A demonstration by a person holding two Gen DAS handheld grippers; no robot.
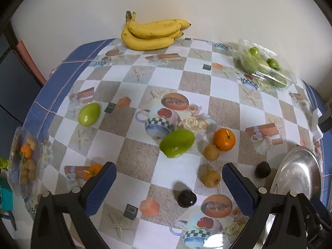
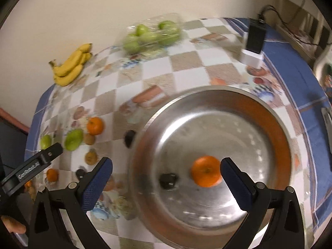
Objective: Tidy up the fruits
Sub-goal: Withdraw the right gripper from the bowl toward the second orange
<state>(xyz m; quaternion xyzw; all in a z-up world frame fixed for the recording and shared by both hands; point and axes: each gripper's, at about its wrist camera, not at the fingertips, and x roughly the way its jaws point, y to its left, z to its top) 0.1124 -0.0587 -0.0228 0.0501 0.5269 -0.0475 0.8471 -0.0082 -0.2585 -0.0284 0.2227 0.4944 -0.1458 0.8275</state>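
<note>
Standing wide apart with nothing between its pads, the right gripper (image 2: 166, 178) hangs over a steel bowl (image 2: 269, 128) at the near right of the table (image 1: 203, 95). An orange (image 2: 205, 173) lies on the bowl floor just beside the right pad, not touched by it. A dark round fruit (image 2: 168, 181) lies in the bowl to the orange's left; blur hides what kind it is.

The left gripper (image 1: 169, 183) is likewise wide, its jaws bare, hovering above the near middle of the table. Loose fruit below and beyond it:
- green mango (image 1: 177, 143), centre, tilted on the cloth;
- second orange (image 1: 224, 139), just right of the mango, touching a brown fruit (image 1: 211, 151);
- another brown fruit (image 1: 210, 178), nearer, just inside the right pad;
- dark fruit (image 1: 186, 198) near, between the pads, lying on the cloth;
- another dark fruit (image 1: 262, 169) beside the bowl rim;
- smaller green mango (image 1: 89, 114) at left;
- third orange (image 1: 94, 169), partly behind the left pad.

Bananas (image 1: 152, 32) lie at the far edge against the wall. A clear pack of green fruit (image 1: 263, 66) sits far right. A clear tray of small fruit (image 1: 26, 161) overhangs the left edge.
</note>
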